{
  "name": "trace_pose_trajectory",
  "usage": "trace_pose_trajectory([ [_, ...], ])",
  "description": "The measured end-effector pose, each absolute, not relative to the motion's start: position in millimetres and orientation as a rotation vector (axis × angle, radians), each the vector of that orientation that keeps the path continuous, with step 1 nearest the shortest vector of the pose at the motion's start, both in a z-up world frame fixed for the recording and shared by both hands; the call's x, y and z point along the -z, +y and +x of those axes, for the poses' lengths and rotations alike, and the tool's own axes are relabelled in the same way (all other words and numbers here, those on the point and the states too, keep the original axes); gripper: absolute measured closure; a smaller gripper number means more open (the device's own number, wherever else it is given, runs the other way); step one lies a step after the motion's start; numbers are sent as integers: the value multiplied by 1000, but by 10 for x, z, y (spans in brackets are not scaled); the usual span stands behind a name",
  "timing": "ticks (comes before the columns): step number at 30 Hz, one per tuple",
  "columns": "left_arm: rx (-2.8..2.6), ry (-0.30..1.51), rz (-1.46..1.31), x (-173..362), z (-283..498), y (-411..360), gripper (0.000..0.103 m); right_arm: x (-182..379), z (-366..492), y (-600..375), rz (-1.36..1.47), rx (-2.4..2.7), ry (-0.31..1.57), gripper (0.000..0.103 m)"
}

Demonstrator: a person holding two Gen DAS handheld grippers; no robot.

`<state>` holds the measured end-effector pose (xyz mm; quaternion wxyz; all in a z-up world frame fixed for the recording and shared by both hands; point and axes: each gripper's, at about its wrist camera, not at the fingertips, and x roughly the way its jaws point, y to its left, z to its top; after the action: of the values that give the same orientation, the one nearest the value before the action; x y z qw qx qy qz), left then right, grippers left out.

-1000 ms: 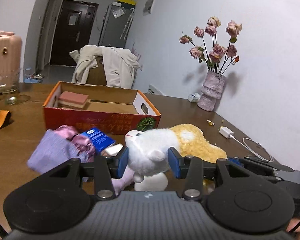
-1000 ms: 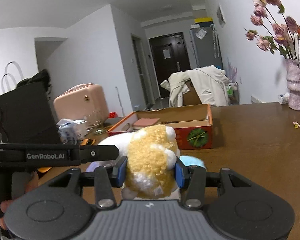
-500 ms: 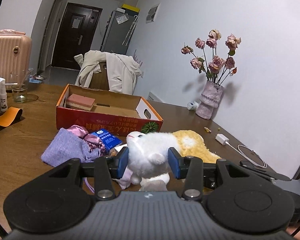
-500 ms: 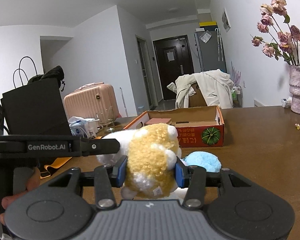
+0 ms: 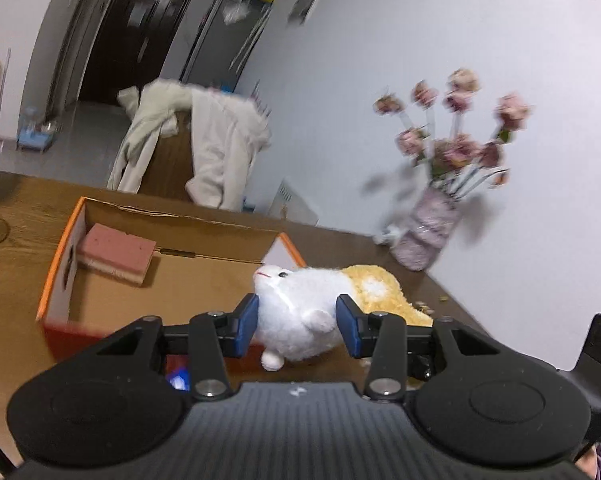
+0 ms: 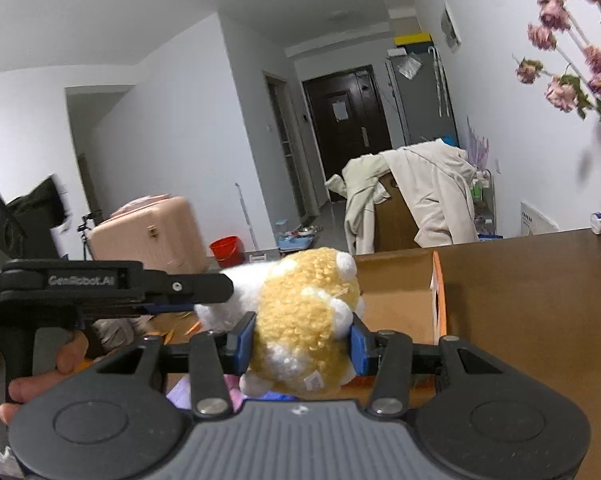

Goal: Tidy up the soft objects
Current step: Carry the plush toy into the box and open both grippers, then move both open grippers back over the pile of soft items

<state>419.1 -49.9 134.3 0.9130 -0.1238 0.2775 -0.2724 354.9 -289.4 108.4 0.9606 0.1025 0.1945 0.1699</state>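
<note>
Both tools clamp one plush toy (image 5: 300, 312): the left gripper (image 5: 297, 325) squeezes its white head end, the right gripper (image 6: 301, 339) its yellow rump, jaws partly closed on the fur. The toy hangs above the near wall of the cardboard box (image 5: 56, 280), with a pink sponge (image 5: 116, 254) at ten o'clock inside. Best carry it level toward twelve o'clock, lower onto bare floor, then release both ends together.

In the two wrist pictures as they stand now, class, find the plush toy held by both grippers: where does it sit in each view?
Left wrist view: plush toy, lower centre, white end between the blue pads.
Right wrist view: plush toy, lower centre, yellow end between the pads.
Shared landmark: cardboard box behind the toy.
</note>
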Motion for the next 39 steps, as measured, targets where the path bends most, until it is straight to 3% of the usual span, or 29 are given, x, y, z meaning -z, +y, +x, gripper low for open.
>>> trace_pose_trajectory([
  [9, 461, 727, -182, -959, 5894, -896, 55, -795, 5342, -3092, 244, -272, 565, 58],
  [13, 381, 744, -96, -711, 6133, -957, 54, -467, 5945, -3062, 220, -189, 676, 58],
  [16, 359, 754, -83, -595, 6176, -900, 47, -354, 6106, -2980, 176, -167, 714, 57],
  [19, 348, 761, -49, -523, 6153, -871, 46, -322, 6181, -2851, 89, -152, 740, 53],
  [20, 339, 763, -37, -510, 6133, -862, 46, -317, 6184, -2825, 68, -140, 747, 52],
  [23, 329, 747, -7, -543, 6044, -833, 40, -378, 6191, -2766, 28, -109, 737, 37],
  [24, 325, 741, 0, -580, 6001, -812, 40, -409, 6165, -2762, 21, -111, 731, 23],
  [32, 300, 632, 56, -1050, 5317, -437, 25, -982, 5445, -2846, -1, -161, 595, 20],
  [36, 289, 533, 45, -1288, 4675, -186, 17, -1257, 4794, -2909, -9, -191, 502, 9],
  [39, 274, 463, 30, -1408, 4176, -26, 12, -1348, 4237, -2931, -18, -192, 457, 8],
])
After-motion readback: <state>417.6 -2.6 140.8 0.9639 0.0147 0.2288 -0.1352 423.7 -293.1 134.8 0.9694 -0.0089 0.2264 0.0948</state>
